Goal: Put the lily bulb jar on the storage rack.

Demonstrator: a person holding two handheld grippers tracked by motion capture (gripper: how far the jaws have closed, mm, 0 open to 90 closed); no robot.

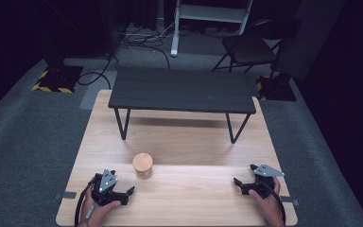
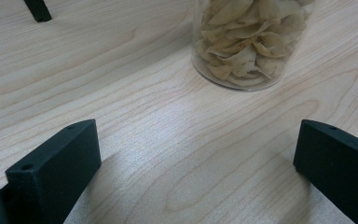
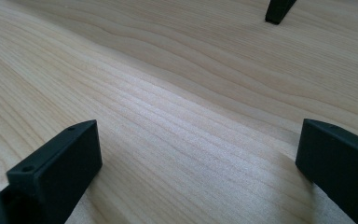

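In the left gripper view, the jar's top is cut off.

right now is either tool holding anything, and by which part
Nothing is held. The left tool and right tool are both open on bare wood; the jar stands untouched ahead of the left one.

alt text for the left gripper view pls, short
A clear glass jar of pale dried chips stands on a light wooden table, just ahead of the open left gripper. Its two black jaws rise from the bottom corners, wide apart, with nothing between them.
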